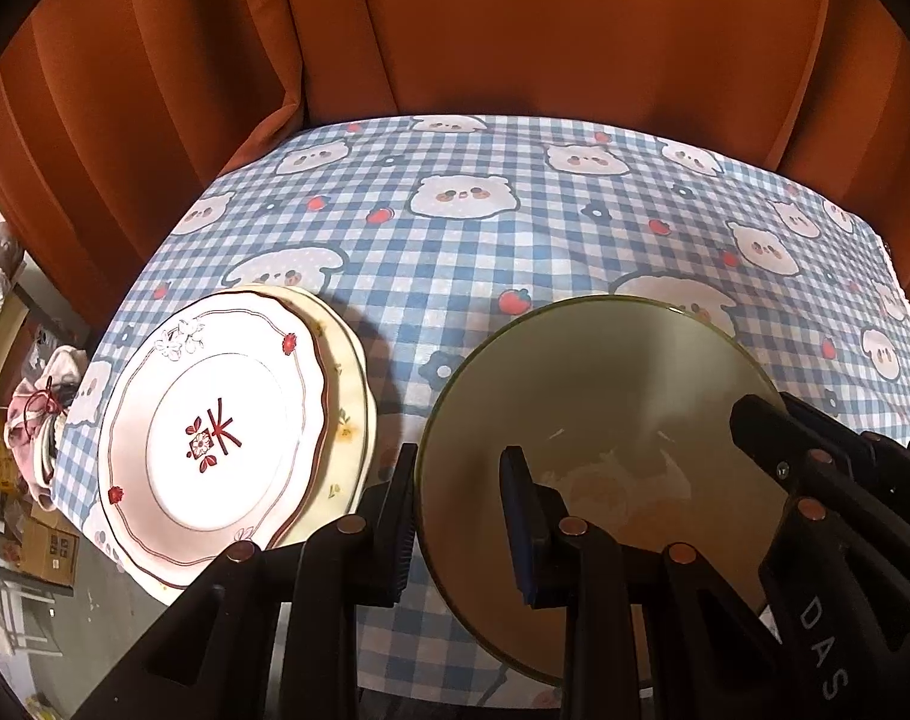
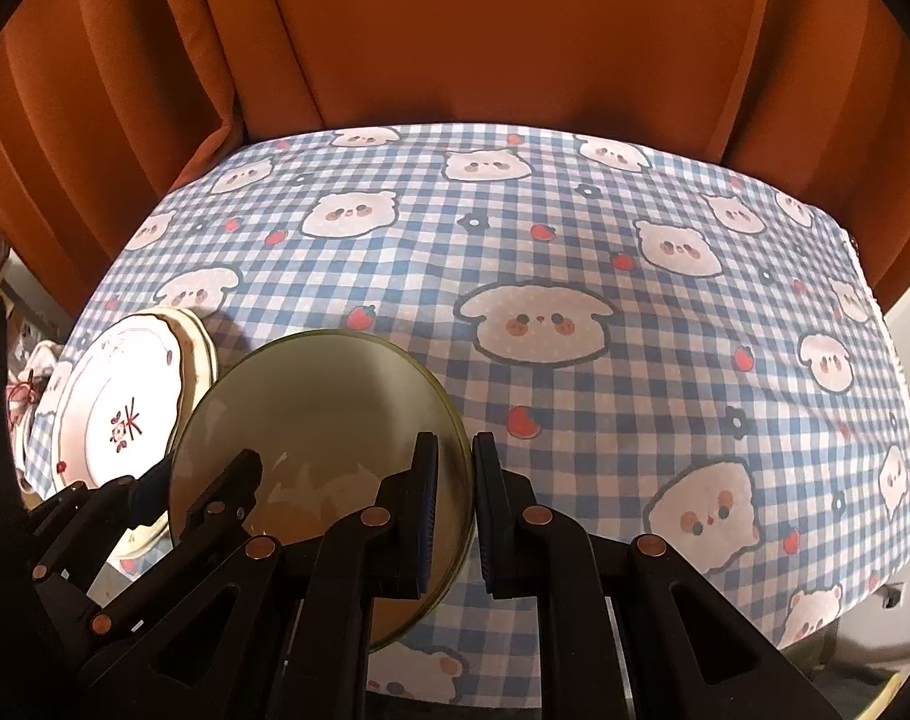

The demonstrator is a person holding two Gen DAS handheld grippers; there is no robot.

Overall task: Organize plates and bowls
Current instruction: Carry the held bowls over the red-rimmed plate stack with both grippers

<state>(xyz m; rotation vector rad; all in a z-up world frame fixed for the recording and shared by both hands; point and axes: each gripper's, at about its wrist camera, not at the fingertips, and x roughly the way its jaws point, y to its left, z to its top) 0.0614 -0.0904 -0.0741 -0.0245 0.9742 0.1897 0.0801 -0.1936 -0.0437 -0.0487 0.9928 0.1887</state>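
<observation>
An olive-green bowl (image 1: 604, 396) stands near the front of the checked tablecloth; it also shows in the right wrist view (image 2: 335, 396). My left gripper (image 1: 460, 525) straddles its left rim, one finger inside, one outside, with a visible gap. My right gripper (image 2: 455, 510) straddles its right rim, jaws close on the wall. A white plate with red pattern (image 1: 215, 438) lies on a cream plate (image 1: 350, 372) at the front left; the stack also shows in the right wrist view (image 2: 119, 408).
The blue checked tablecloth (image 2: 574, 276) with bear prints covers the table. An orange curtain (image 1: 455, 30) hangs behind it. Boxes and cloth clutter (image 1: 41, 420) lie on the floor left of the table.
</observation>
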